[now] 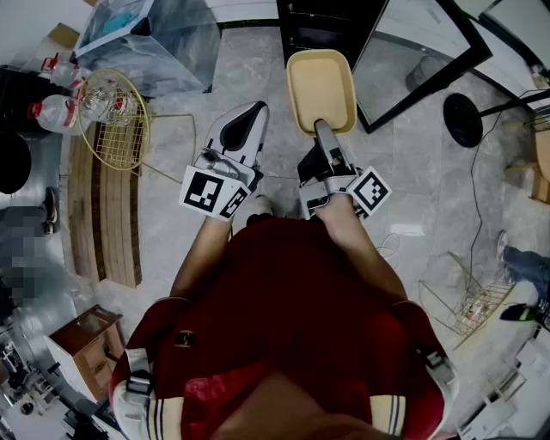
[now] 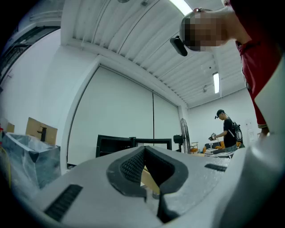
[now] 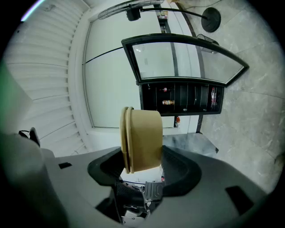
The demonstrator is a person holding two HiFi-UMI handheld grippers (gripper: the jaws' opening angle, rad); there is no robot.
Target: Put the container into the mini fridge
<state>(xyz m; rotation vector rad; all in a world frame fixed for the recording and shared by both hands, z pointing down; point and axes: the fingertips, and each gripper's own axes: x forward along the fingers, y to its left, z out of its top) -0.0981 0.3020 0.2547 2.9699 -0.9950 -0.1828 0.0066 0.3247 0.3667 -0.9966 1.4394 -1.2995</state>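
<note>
A tan, lidded container [image 1: 320,90] sticks out ahead of my right gripper [image 1: 323,131], which is shut on its near end. In the right gripper view the container [image 3: 141,139] stands on edge between the jaws. Beyond it is the black mini fridge [image 3: 178,95], its shelves showing and its glass door [image 3: 187,58] swung open. From the head view the fridge [image 1: 326,21] lies just past the container, with the door [image 1: 421,51] to the right. My left gripper [image 1: 243,125] hovers beside the right one, shut and holding nothing. Its jaws [image 2: 144,167] meet in the left gripper view.
A wire basket [image 1: 116,120] and water bottles [image 1: 56,112] lie at the left by a wooden pallet [image 1: 103,215]. A plastic-wrapped box [image 1: 146,39] is at the back left. A black stand base [image 1: 462,120] and cable are at the right. Another person [image 2: 229,131] stands far off.
</note>
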